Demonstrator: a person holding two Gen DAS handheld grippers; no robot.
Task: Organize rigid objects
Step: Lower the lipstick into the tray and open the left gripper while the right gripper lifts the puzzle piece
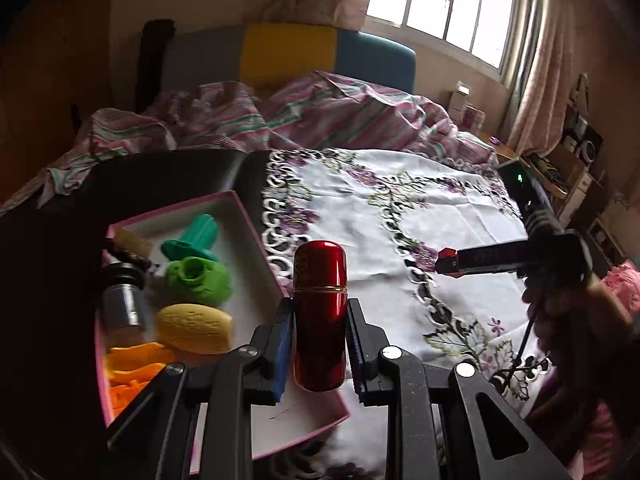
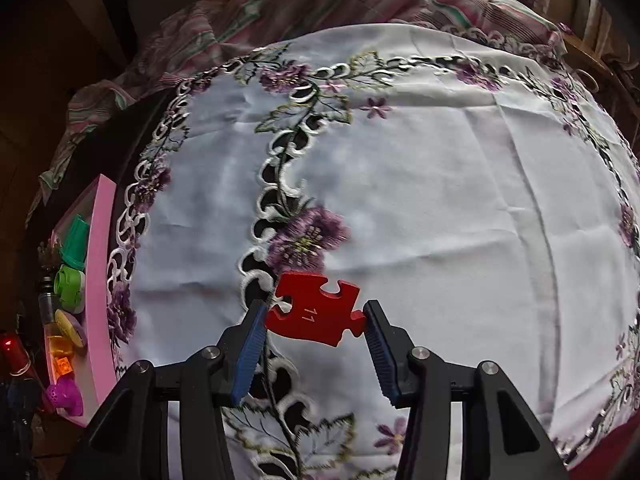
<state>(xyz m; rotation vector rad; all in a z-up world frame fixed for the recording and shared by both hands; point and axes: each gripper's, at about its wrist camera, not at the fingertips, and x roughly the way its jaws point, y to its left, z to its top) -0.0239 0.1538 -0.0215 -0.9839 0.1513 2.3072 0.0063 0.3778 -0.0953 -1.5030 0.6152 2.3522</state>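
My left gripper (image 1: pixel 320 308) is shut on a glossy red capsule-shaped bottle (image 1: pixel 320 280), held upright above the near right corner of a pink-rimmed box (image 1: pixel 236 198). In the box lie a teal piece (image 1: pixel 196 236), a green piece (image 1: pixel 200 280), a yellow oval (image 1: pixel 194 328), orange parts (image 1: pixel 132 372) and a small jar (image 1: pixel 122 300). My right gripper (image 2: pixel 314 310) is shut on a flat red puzzle piece (image 2: pixel 316 304) marked 11, just above the embroidered white cloth (image 2: pixel 440 200). The box wall (image 2: pixel 102 280) stands far to its left.
The cloth covers a table beside a bed with a rumpled striped blanket (image 1: pixel 320 112). A dark device with a green light (image 1: pixel 516 184) sits at the table's far right edge. A person's hand (image 1: pixel 560 320) holds the right gripper. Cluttered shelves stand at right.
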